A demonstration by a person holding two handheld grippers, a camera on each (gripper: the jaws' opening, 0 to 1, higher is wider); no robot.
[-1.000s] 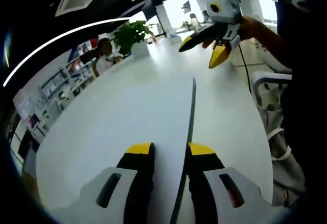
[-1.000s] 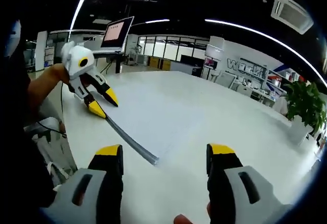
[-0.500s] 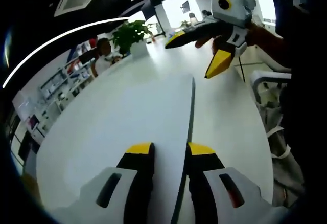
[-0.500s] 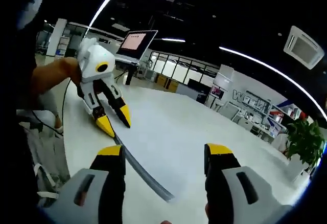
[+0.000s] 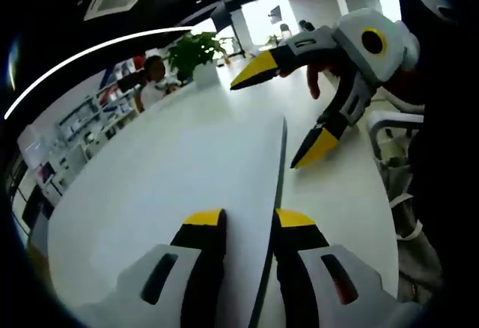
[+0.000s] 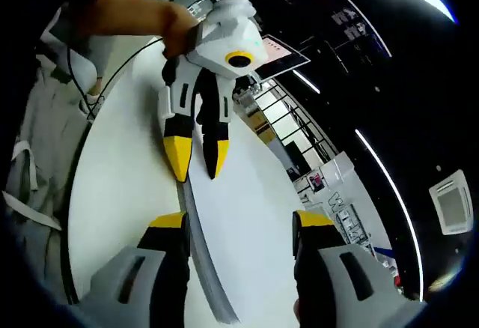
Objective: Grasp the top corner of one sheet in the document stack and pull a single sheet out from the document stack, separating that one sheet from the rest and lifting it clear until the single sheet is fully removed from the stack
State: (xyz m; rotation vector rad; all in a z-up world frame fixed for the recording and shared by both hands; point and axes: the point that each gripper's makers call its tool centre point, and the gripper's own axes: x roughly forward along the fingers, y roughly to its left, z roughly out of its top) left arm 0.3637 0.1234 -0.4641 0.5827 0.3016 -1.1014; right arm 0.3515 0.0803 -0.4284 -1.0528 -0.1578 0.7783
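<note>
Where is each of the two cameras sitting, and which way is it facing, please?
Left gripper view: rides the left gripper, looking along the document stack on the white table; the right gripper hangs open beyond.
Right gripper view: rides the right gripper, looking back along the stack; the left gripper and the person's hand face it.
Shared: stack, table, left gripper.

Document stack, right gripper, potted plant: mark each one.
document stack (image 5: 217,171), left gripper view, top sheet's flat face.
right gripper (image 5: 273,114), left gripper view, between its yellow fingertips.
potted plant (image 5: 196,49), left gripper view, leaves.
</note>
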